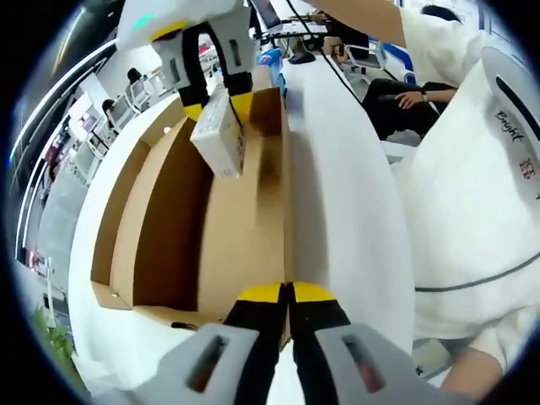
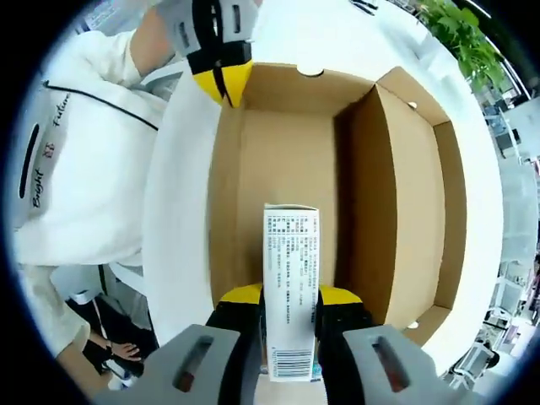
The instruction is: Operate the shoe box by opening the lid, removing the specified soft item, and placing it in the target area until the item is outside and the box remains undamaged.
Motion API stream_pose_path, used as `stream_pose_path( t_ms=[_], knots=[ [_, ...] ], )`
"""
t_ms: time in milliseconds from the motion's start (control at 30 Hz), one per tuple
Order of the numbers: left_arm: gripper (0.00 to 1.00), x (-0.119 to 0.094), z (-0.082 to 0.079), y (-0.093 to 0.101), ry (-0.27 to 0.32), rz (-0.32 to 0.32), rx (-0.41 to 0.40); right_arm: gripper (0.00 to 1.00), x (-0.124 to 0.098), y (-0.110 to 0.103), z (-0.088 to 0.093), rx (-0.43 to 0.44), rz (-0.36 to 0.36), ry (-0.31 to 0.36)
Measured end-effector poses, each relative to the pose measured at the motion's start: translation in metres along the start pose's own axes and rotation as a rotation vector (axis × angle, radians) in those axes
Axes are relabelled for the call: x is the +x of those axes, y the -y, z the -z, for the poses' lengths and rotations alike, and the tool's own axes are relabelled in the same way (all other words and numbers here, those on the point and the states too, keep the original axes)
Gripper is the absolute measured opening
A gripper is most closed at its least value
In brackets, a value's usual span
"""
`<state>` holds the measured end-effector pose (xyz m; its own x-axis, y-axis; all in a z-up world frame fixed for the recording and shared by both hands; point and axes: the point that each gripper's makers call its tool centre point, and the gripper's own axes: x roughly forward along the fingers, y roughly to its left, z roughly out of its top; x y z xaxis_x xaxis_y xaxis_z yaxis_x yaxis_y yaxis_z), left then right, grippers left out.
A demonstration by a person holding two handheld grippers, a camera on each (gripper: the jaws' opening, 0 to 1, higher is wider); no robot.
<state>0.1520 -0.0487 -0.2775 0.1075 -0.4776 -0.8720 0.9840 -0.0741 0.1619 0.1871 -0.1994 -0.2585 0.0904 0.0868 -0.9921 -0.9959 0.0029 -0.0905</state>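
My right gripper [image 2: 289,305] is clenched on a small white pack [image 2: 291,287] with printed text, most likely a tissue pack, held above the open shoe box [image 2: 396,160]. In the left gripper view I see the same gripper [image 1: 216,105] from across the box, with the pack [image 1: 219,135] hanging tilted between its yellow tips over the cardboard interior [image 1: 236,228]. My left gripper [image 1: 288,295] sits at the box's near edge with its jaws pressed together; whether it pinches the cardboard wall I cannot tell. In the right gripper view it [image 2: 224,80] appears at the far rim.

I judge the pack to be light and compressible, with a slick wrapper, so it could slip or swivel between the tips. I'm holding it by one end across its narrow width, and the free end projects forward. A hold nearer the middle would steady it, but light as it is, this one should do if I move smoothly.

The box is thin corrugated card and will dent easily, so I'll keep the pack clear of its walls on the way to the white bench [image 1: 337,194] alongside.
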Motion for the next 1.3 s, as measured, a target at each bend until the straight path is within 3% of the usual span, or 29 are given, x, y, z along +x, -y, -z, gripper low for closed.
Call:
stream_pose_path(
  t_ms=[400, 600, 733, 1100, 1300],
  knots=[
    [0.01, -0.001, 0.000, 0.000, 0.005, 0.002, -0.003, 0.21, -0.029, -0.032, 0.001, -0.036, -0.012, 0.026],
    [0.01, -0.002, 0.000, 0.001, 0.010, -0.011, 0.004, 0.21, -0.041, -0.048, 0.017, -0.027, -0.005, -0.024],
    [0.01, -0.002, 0.000, 0.001, 0.007, -0.013, 0.013, 0.21, -0.050, -0.056, 0.018, -0.026, 0.001, 0.021],
    [0.02, -0.002, -0.001, 0.000, 0.014, -0.016, 0.015, 0.21, -0.066, -0.076, 0.070, 0.067, 0.026, -0.032],
    [0.02, -0.002, -0.001, 0.000, 0.017, -0.017, 0.013, 0.21, -0.069, -0.087, 0.081, 0.071, 0.048, -0.051]
  ],
)
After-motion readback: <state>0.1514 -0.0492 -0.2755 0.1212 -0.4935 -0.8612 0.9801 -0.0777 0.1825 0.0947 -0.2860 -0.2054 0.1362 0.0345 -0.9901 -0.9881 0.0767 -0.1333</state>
